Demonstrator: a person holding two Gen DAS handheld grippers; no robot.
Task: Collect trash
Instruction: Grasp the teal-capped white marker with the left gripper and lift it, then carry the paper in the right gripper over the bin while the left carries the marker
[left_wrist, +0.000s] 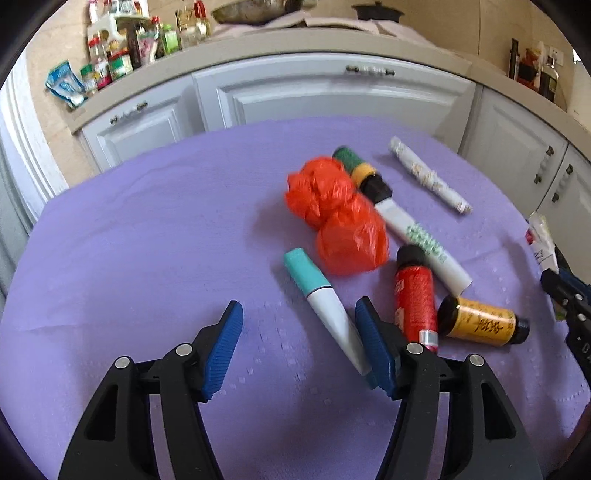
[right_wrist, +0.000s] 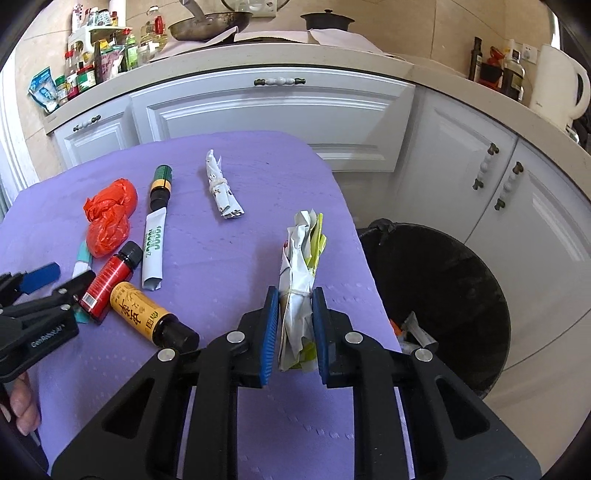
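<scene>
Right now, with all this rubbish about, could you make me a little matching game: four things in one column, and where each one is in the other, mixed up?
Things:
1. paper bundle
2. teal-capped tube
3. orange plastic bag
4. black bin

Places:
A. on the floor beside the purple table
B. crumpled on the cloth, touching the white tube
C. clamped between the pads of the right gripper
D. lying between the open jaws of the left gripper, ungripped

Pairs: 1-C, 2-D, 3-B, 4-A
</scene>
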